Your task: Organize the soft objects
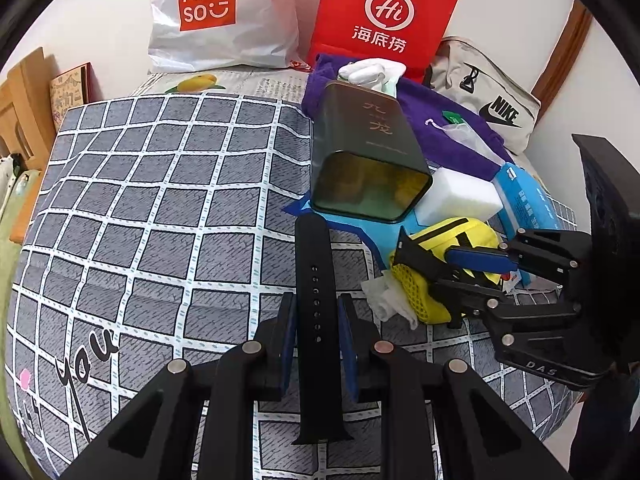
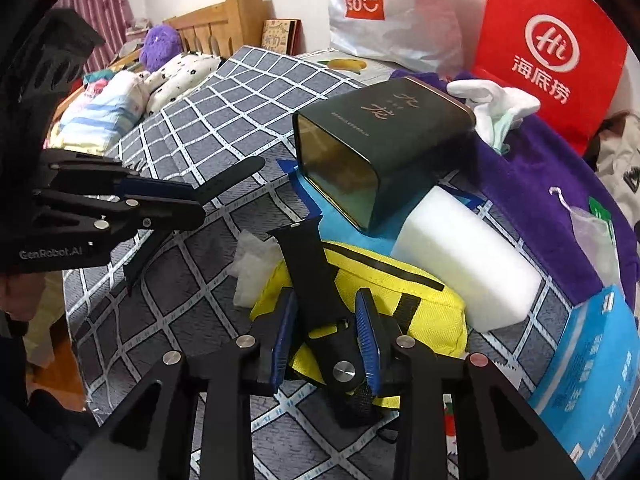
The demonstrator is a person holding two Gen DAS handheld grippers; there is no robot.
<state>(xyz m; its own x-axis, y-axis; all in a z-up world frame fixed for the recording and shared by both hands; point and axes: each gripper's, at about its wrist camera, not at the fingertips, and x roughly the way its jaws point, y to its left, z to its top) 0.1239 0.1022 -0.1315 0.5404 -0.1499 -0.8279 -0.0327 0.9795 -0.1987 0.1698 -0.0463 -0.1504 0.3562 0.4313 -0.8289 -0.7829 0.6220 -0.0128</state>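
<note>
My left gripper [image 1: 316, 308] is shut on a black watch strap with holes [image 1: 314, 280], held above the checked bedspread [image 1: 140, 200]; it also shows in the right wrist view [image 2: 192, 196]. My right gripper [image 2: 326, 316] is shut on a second black strap piece with a metal stud [image 2: 308, 276], above a yellow pouch [image 2: 380, 300]. In the left wrist view the right gripper [image 1: 416, 264] sits over the yellow pouch [image 1: 452, 232]. A dark green tin [image 1: 364, 152] lies on its side, open end toward me, also in the right view [image 2: 380, 152].
A white foam block [image 2: 464, 272], crumpled tissue [image 2: 250, 268], purple cloth [image 2: 552, 184], white gloves [image 2: 496, 108], blue packet [image 2: 592, 360], Miniso bag [image 1: 216, 16], red Haidilao bag [image 1: 384, 16] and Nike pouch [image 1: 492, 100] crowd the right and back. Pillows [image 2: 120, 96] lie left.
</note>
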